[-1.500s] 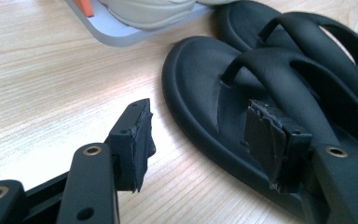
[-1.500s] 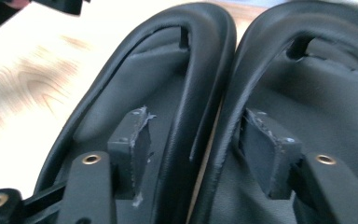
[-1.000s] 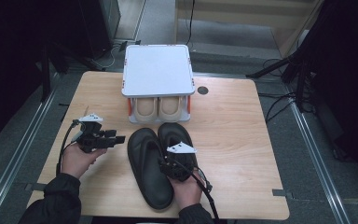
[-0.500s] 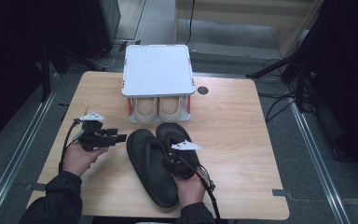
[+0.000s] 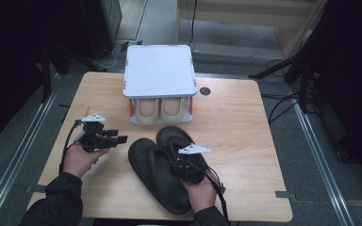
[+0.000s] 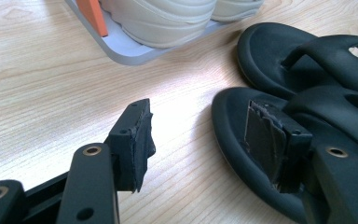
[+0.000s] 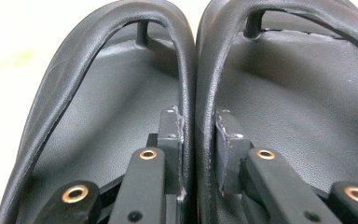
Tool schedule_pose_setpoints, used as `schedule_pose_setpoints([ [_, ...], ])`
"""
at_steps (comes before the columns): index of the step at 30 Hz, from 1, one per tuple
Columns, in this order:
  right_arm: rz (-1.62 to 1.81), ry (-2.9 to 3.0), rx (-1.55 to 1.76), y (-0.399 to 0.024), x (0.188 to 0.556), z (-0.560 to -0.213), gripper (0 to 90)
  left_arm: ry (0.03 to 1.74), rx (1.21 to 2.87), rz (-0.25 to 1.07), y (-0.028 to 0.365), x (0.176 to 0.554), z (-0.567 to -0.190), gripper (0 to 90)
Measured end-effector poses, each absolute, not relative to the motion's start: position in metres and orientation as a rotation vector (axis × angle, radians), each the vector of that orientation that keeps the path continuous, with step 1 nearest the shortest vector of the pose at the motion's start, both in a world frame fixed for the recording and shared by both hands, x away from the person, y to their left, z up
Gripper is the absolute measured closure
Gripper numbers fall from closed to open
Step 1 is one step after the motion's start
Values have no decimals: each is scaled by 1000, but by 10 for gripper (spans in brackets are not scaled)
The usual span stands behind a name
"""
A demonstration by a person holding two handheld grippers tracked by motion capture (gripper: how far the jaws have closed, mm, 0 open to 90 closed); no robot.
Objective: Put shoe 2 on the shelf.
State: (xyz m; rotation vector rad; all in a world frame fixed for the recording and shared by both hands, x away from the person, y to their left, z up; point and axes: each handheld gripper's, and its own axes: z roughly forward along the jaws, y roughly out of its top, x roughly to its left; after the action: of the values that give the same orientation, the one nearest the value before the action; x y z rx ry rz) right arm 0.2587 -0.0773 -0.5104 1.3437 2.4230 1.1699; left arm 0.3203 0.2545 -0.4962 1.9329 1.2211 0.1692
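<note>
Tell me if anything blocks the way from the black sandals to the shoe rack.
Nothing visible does. The right gripper pinches the inner straps of both black sandals; bare table lies ahead of the shoe rack, whose lower shelf holds beige shoes.

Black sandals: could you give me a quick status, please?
Right claw shut on both sandals' inner straps. Left claw open, empty. Shoe rack just ahead.

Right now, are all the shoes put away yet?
Not yet. The beige shoes already sit in the white rack. The right gripper has just been closing its jaws on the inner straps of both black sandals, which lie on the table. The left gripper waits open. Moving the sandals is probably left.
</note>
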Motion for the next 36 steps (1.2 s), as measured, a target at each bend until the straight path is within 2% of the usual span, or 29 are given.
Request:
schedule_pose_setpoints([
  [18,1285,2694,1045,-93,273,-491,760,1264,1917,163,258,321,-497,406],
  [36,1307,2891,760,-88,301,-482,760,1301,1947,211,272,315,-500,395],
])
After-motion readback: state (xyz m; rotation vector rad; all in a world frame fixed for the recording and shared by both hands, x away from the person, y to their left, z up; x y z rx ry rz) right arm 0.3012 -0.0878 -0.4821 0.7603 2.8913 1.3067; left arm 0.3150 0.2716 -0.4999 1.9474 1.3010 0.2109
